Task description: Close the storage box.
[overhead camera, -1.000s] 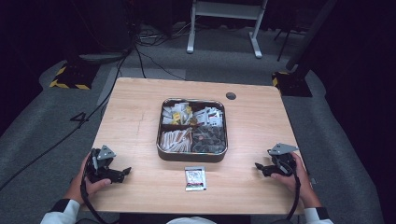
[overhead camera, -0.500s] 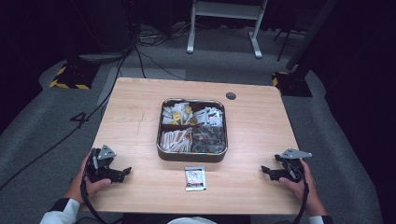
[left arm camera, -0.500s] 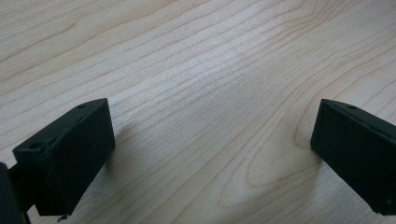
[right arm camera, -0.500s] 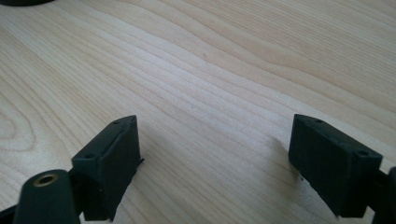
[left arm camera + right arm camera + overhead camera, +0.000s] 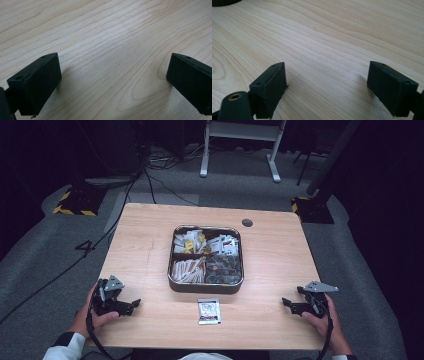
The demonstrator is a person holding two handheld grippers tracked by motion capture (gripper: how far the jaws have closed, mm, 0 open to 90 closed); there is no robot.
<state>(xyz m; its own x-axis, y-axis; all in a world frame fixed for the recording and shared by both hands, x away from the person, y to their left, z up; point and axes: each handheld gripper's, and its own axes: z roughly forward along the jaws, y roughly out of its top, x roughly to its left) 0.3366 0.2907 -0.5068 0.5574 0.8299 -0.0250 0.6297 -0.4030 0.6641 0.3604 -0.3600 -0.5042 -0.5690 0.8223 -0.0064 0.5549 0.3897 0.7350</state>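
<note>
- Centrally on the wooden bench (image 5: pixel 145 235): square four-compartment tray (image 5: pixel 206 285), full of small packets.
- Just before its near rim, apart: one flat sachet (image 5: pixel 208 310).
- Left gripper (image 5: pixel 131 305) at near-left corner, jaws spread, empty.
- Right gripper (image 5: pixel 288 304) at near-right edge, likewise spread, empty.

Pretty dark room. Light wood table (image 5: pixel 140 245) on grey carpet (image 5: pixel 45 255), black cables (image 5: pixel 160 185) snaking across the floor, a white metal stand (image 5: pixel 240 145) behind, and yellow-black hazard tape (image 5: pixel 75 210) marking one dark base.
</note>
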